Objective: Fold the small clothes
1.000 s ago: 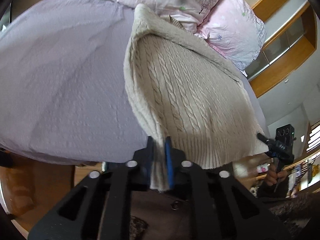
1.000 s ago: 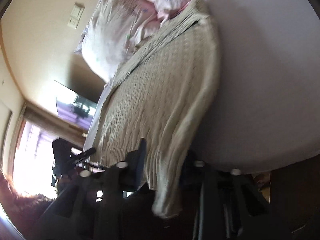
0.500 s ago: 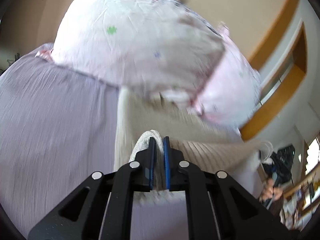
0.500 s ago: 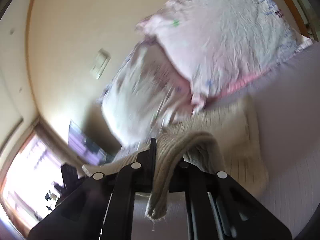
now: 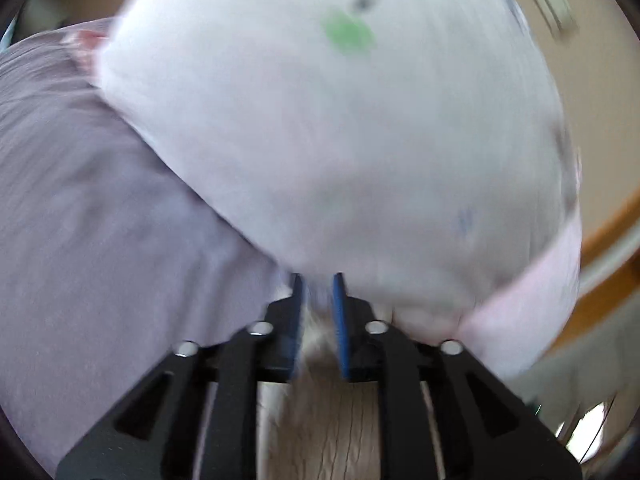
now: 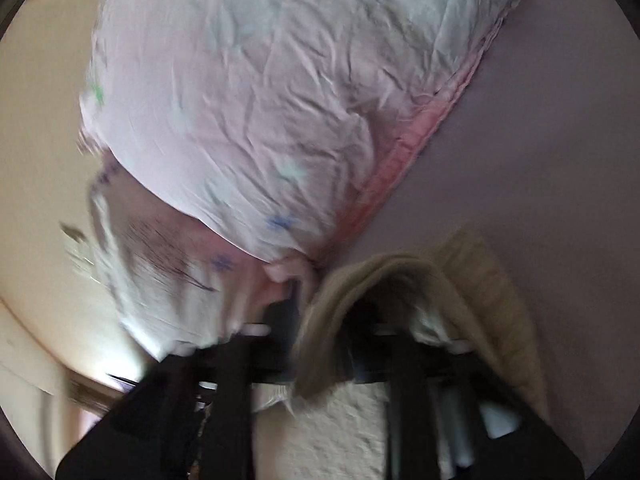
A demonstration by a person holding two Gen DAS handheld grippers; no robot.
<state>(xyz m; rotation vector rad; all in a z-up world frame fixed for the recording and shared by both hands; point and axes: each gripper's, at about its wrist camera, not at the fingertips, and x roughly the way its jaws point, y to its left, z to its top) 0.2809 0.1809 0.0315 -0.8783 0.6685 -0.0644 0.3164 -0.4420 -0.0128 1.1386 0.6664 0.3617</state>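
The cream cable-knit sweater (image 5: 320,420) lies on the lilac bed sheet (image 5: 100,220), its hem carried up to the pillows. My left gripper (image 5: 318,292) has blue pads a narrow gap apart with cream knit between them, right against a pillow. In the right wrist view, a fold of the sweater (image 6: 400,280) drapes over my right gripper (image 6: 332,308), which is shut on the knit; the right finger is hidden under it.
Two white-pink flowered pillows (image 5: 340,120) fill the view just ahead of both grippers; they also show in the right wrist view (image 6: 260,100). Beige wall (image 6: 36,140) and wooden trim (image 5: 608,224) lie behind. The sheet (image 6: 540,140) stretches to the right.
Both grippers have carried the sweater's hem from the bed's near edge up toward the pillows, folding it over itself. The left pads now stand slightly wider apart than before.
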